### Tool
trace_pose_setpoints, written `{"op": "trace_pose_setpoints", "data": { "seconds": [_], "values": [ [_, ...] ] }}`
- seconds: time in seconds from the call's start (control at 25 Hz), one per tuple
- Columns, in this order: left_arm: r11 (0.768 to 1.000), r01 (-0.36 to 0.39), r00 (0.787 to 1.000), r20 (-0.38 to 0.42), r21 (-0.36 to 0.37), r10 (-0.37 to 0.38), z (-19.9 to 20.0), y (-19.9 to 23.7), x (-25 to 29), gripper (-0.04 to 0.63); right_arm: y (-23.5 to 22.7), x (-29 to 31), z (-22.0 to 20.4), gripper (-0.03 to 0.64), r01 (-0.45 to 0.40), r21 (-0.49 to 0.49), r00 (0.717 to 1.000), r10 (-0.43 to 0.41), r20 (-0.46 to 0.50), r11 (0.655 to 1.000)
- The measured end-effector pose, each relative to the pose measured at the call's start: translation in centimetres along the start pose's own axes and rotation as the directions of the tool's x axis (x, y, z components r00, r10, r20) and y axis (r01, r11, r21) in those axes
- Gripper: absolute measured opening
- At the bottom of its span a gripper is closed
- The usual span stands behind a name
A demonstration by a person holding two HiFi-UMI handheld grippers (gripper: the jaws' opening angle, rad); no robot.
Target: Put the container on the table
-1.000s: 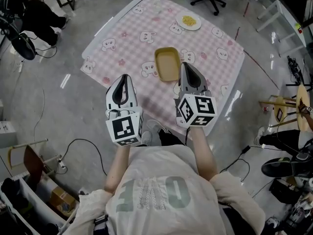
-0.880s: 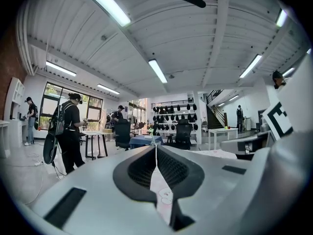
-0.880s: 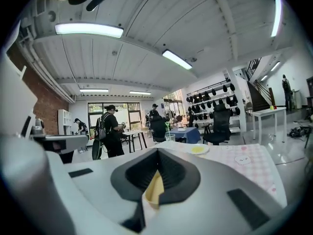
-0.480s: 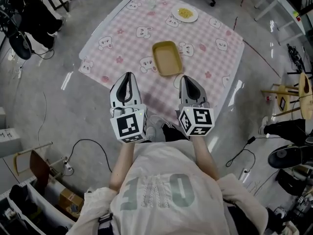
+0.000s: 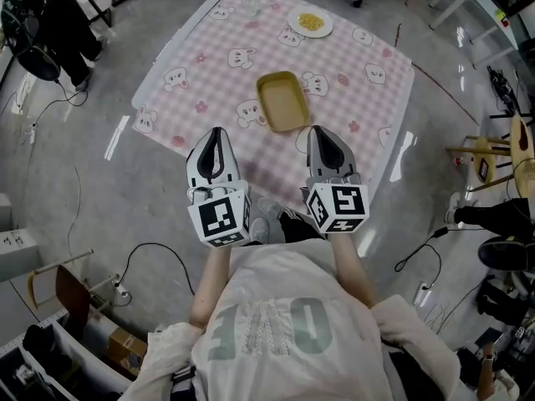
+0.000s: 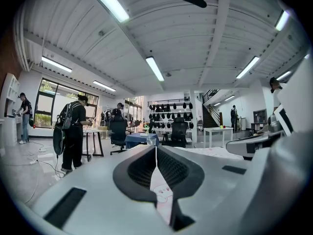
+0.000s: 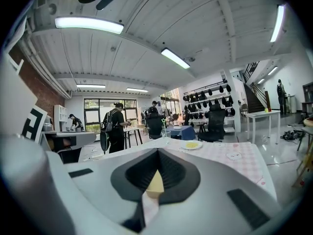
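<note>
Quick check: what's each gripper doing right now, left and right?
Left gripper: fingers closed, holding nothing.
Right gripper: fingers closed, holding nothing; the container sits on the table ahead of it.

Container (image 5: 282, 101): shallow rectangular tray, mustard-tan, rounded corners, raised rim. It is sitting flat and open side up on the table (image 5: 376, 86), showing nothing inside. It is lying close to the tabletop's middle, just toward 6 o'clock of it in the head view, long axis running roughly 12 to 6, leaning slightly 11 to 5. Table: top is showing pink-and-white check with bunny prints, one corner pointing toward 12 o'clock.
</note>
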State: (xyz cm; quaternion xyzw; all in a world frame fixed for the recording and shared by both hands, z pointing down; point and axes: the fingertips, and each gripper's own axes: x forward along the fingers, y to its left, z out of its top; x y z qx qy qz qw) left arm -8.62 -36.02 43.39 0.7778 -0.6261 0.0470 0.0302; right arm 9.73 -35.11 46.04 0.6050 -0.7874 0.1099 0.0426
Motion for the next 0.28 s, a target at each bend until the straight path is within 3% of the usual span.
{"op": "trace_pose_setpoints", "data": {
  "seconds": [0.28],
  "values": [
    [1.0, -0.003, 1.0, -0.019, -0.001, 0.003, 0.1, -0.72, 0.21, 0.031, -0.84, -0.59, 0.03, 0.028, 0.007, 0.003, 1.0, -0.007, -0.017, 1.0]
  ]
}}
